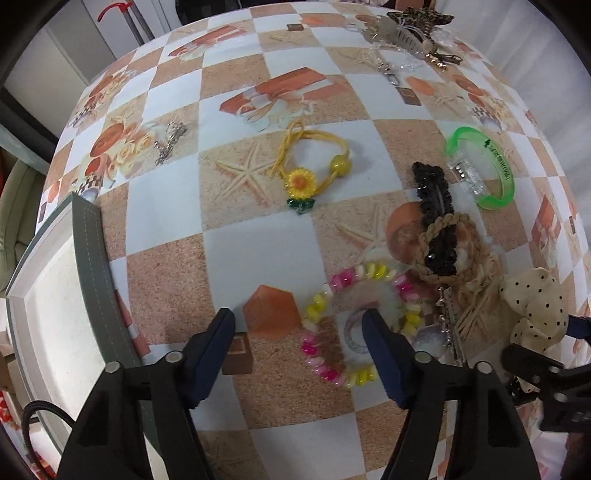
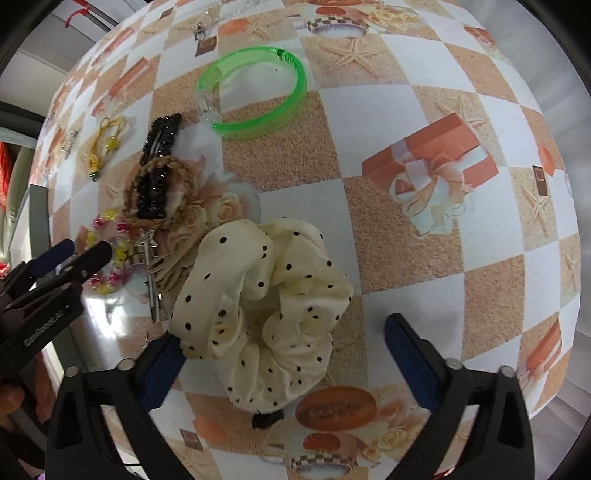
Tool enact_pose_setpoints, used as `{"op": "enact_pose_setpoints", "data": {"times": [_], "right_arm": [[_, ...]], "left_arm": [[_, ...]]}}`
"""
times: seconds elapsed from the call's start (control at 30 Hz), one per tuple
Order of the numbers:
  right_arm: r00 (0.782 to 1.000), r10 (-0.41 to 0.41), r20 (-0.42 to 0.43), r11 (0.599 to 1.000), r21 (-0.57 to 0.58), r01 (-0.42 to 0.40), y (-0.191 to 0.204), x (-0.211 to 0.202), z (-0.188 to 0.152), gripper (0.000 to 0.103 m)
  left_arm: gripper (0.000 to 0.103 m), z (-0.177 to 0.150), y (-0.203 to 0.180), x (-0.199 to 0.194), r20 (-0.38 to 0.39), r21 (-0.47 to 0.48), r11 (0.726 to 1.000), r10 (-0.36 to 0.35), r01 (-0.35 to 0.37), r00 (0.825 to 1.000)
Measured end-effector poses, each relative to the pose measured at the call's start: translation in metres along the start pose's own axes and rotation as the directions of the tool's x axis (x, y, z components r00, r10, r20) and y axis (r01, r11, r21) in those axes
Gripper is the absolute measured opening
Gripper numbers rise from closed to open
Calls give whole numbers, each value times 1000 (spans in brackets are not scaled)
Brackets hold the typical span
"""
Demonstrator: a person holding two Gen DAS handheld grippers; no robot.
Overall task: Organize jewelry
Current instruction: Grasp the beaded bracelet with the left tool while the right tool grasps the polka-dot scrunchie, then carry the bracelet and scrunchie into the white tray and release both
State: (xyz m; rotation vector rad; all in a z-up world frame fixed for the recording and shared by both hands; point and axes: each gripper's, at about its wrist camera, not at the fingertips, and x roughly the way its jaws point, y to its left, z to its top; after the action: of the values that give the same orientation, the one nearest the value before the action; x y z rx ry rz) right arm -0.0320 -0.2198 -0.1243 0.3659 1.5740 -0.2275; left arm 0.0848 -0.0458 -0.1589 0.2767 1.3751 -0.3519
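A pink and yellow bead bracelet [image 1: 325, 347] lies on the patterned tablecloth. My left gripper [image 1: 299, 321] is open low over it, with the bracelet's left side between the fingers and the right finger inside the ring. The same gripper shows at the left of the right wrist view [image 2: 74, 254]. A cream scrunchie with black dots [image 2: 266, 280] lies between the fingers of my open right gripper [image 2: 284, 332]; the left finger is close to the fabric. Nearby lie a black hair clip [image 1: 434, 206] on a braided beige cord [image 1: 472, 236], a green bangle [image 2: 295, 96] and a sunflower hair tie [image 1: 301, 181].
A grey box with a white inside [image 1: 92, 258] stands at the left edge of the table. A star-tipped silver hairpin [image 2: 147, 251] lies beside the bead bracelet. A heap of clips and chains [image 1: 410, 26] is at the far right, and a small silver chain [image 1: 170, 140] at the far left.
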Motion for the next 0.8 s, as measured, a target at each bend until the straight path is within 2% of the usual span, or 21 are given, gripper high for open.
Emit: {"op": "enact_pose_setpoints", "data": {"times": [0.1,0.17,0.2,0.23,0.27,0.37,0.53,0.67,0.8], "right_arm": [[999,-47,28,998,-34,48,6,-2,-1,82],[998,-48,50,998,-47,50,8,-6,-1,54],[998,-42,54,998,-45,45,7,-8,-1,46],[998,-29,56,999,-34,31,5,-9,-1,31],[998,-15,59,1000,-19,16,1,-11,0,21],[997,5,77,1000,0,-5,-5,-20,1,18],[992,53,115,998,10,-55,-16,-47,2,18],[988,81,131,996,25,-85,-23,-65,-3,18],[984,94,150,995,-2,-95,-10,-83,-6,18]], "left_arm": [[53,-2,-7,-4,13,27,1000,-16,16,1000],[22,-3,-12,-7,16,42,999,-25,24,1000],[15,-3,-13,-8,11,43,999,-34,34,999],[13,-4,-15,-10,7,38,998,-49,49,999],[13,-3,-14,-10,1,29,997,-68,68,998],[13,-5,-10,-17,2,-3,993,-118,118,993],[13,-6,-1,-40,36,-30,988,-150,151,988],[13,-19,-2,-69,86,-42,984,-171,175,982],[13,-29,10,-92,129,-81,976,-189,200,974]]}}
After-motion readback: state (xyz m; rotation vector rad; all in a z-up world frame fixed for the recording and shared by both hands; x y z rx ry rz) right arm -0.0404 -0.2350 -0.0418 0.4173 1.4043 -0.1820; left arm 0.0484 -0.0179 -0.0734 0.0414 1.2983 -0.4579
